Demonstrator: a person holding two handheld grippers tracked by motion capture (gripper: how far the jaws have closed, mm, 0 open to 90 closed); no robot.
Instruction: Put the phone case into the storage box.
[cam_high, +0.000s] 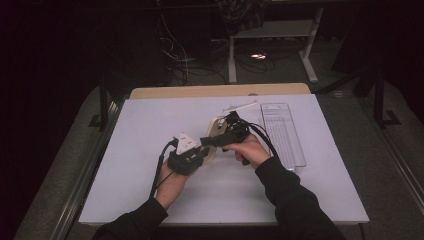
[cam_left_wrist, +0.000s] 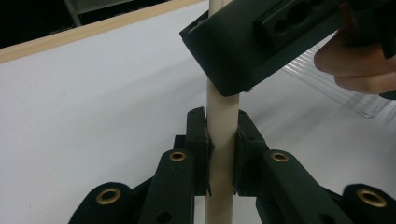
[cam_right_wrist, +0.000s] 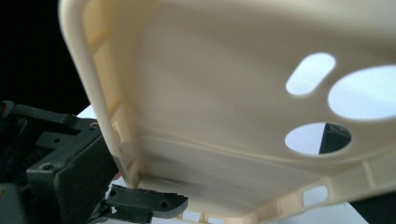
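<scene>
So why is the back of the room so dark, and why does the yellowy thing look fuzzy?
High view: light falls on the white table, the room behind stays unlit. Right gripper view: the cream phone case sits so close it blurs, its holes glaring white. Left gripper view: the left tool looks sharp, clamped on the case's edge.

black two-jaw grippers (cam_high: 202, 145) — brass-ringed screw holes, trailing black cables, seemingly dark long sleeves (cam_high: 292, 197)
</scene>
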